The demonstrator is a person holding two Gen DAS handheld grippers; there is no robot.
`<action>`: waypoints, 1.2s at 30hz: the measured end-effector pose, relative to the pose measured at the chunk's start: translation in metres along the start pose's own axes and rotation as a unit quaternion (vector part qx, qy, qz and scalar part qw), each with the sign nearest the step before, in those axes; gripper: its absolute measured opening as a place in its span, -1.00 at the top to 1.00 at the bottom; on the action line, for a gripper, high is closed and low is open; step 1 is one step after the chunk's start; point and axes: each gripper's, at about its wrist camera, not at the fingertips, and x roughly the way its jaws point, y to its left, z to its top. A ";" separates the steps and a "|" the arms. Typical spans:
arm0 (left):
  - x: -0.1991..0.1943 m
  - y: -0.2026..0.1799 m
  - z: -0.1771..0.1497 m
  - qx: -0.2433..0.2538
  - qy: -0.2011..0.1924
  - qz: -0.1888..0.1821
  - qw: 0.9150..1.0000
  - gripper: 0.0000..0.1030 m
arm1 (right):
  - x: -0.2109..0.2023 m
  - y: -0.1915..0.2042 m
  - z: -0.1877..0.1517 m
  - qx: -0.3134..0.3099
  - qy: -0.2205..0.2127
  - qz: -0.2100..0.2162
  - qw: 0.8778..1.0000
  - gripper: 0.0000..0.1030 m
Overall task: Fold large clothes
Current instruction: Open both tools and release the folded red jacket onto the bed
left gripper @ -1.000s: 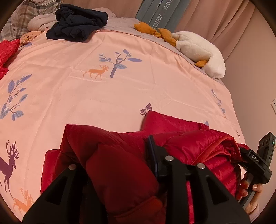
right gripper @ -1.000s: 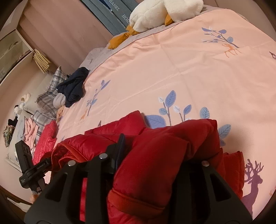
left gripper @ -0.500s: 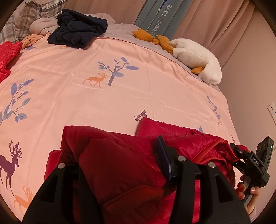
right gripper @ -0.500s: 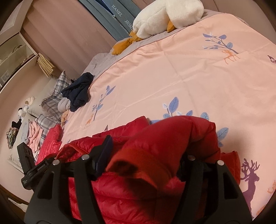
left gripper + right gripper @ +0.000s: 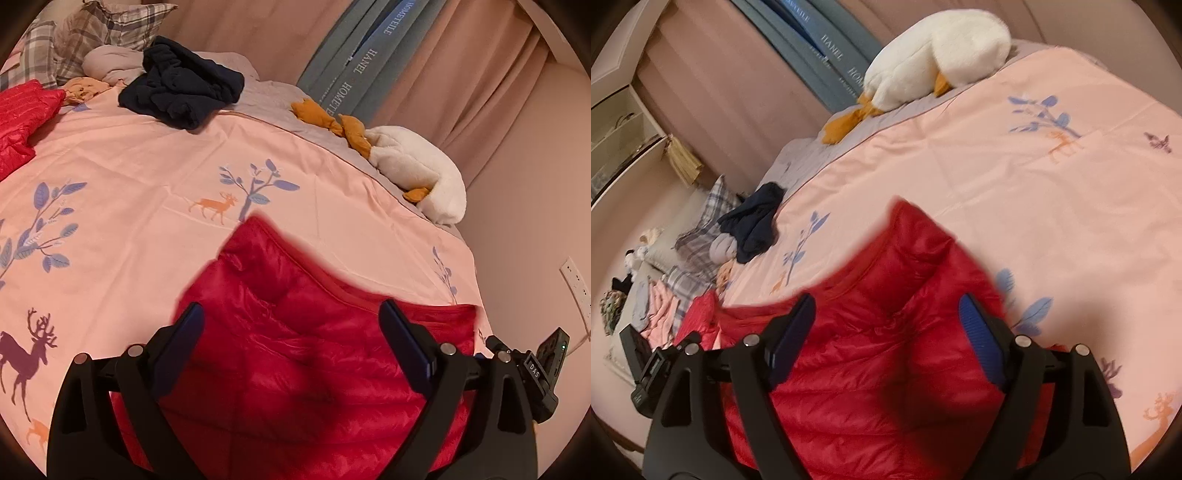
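A red puffer jacket (image 5: 295, 354) lies on the pink deer-print duvet (image 5: 129, 229) just under both grippers. Its far corner is blurred with motion. My left gripper (image 5: 291, 325) hovers over it, jaws opening wide; the blue pads (image 5: 184, 332) stand apart from the fabric and pinch nothing. In the right wrist view the same jacket (image 5: 886, 376) spreads below my right gripper (image 5: 888, 321), whose jaws are also opening, with its pads (image 5: 979, 328) clear of the cloth. Each view shows the other gripper's body at its edge: (image 5: 543, 369), (image 5: 646, 369).
A dark navy garment (image 5: 181, 92) and plaid pillows (image 5: 110, 33) lie at the bed's far end. A second red garment (image 5: 22, 122) sits far left. A white plush goose (image 5: 417, 173) lies by the curtain. A wall socket (image 5: 576, 284) is at the right.
Both grippers went from shut on bunched jacket folds to wide open. The jacket dropped out of them and spread flat on the duvet. Both views lifted slightly.
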 end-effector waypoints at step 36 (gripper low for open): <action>0.008 0.004 -0.040 0.115 0.050 0.047 0.991 -0.87 | 0.041 0.071 -0.032 -0.267 0.062 -0.013 0.962 -0.51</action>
